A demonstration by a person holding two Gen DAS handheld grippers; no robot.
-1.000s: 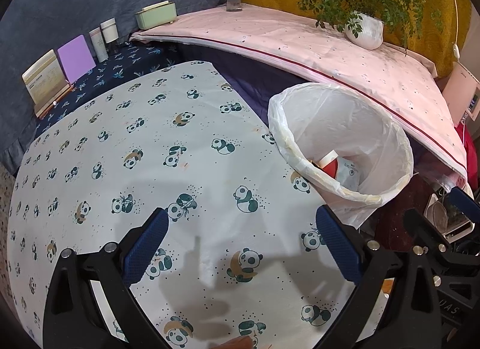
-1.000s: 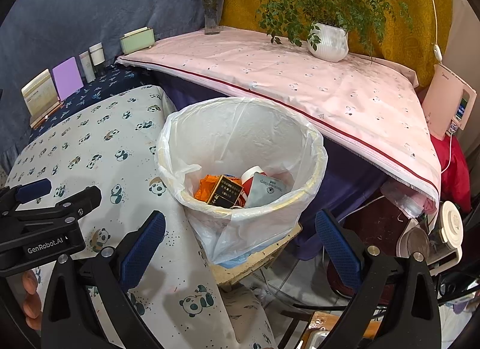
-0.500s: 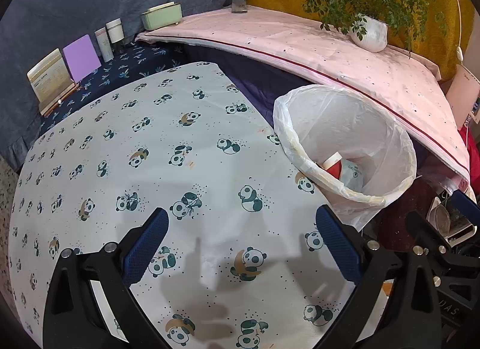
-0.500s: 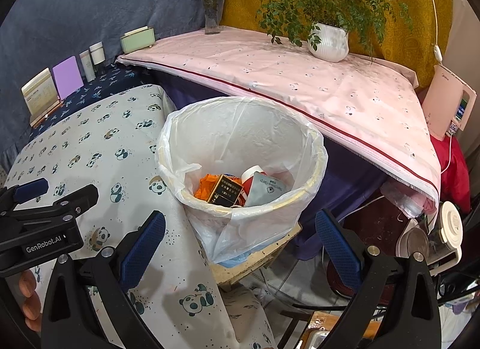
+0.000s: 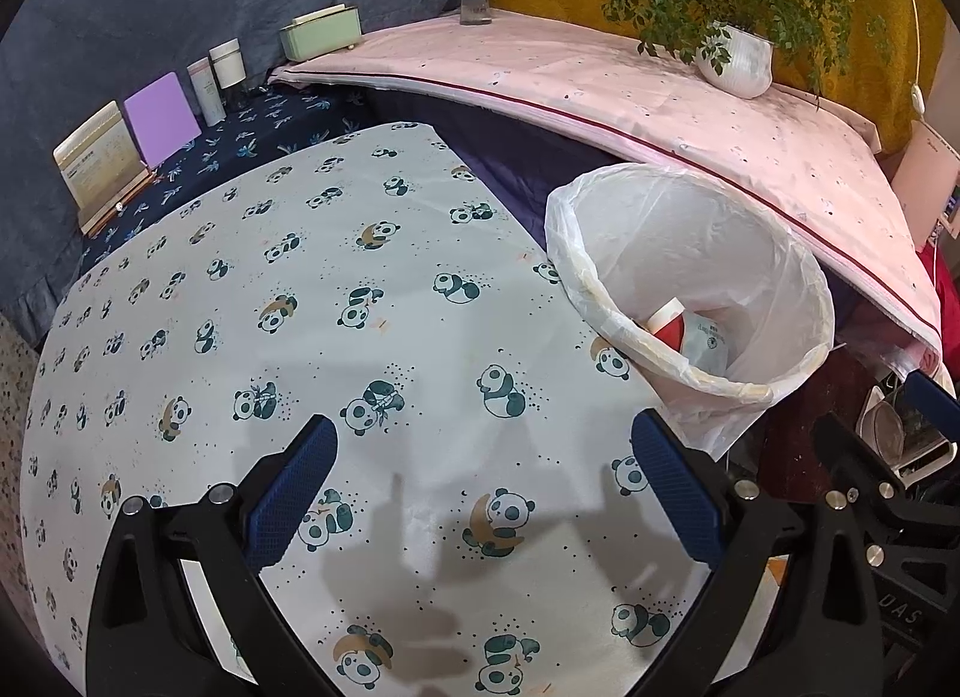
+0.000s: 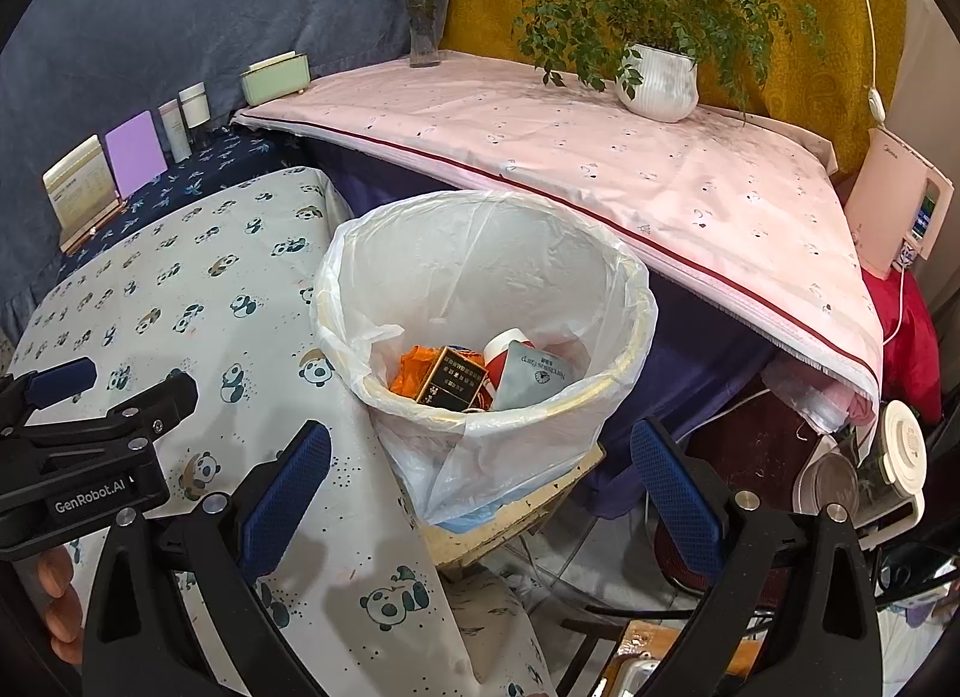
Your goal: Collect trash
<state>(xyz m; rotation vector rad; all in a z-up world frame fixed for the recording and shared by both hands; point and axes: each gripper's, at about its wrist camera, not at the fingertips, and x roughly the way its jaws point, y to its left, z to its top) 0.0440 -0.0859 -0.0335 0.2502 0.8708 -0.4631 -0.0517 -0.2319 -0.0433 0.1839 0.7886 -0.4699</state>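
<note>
Both tongs are held wide apart and empty, the left gripper [image 5: 480,481] having been drawn slightly back over the panda-print tablecloth [image 5: 288,301], on which no litter is seen, so collection is judged nearly finished. The trash, a black carton [image 6: 451,380], a grey pouch [image 6: 531,376] and orange wrapping [image 6: 414,368], is gathered in the white-lined bin [image 6: 486,253] at frame centre above the right gripper [image 6: 480,481]. A potted fern [image 6: 657,79] is set on pink cloth at upper right.
</note>
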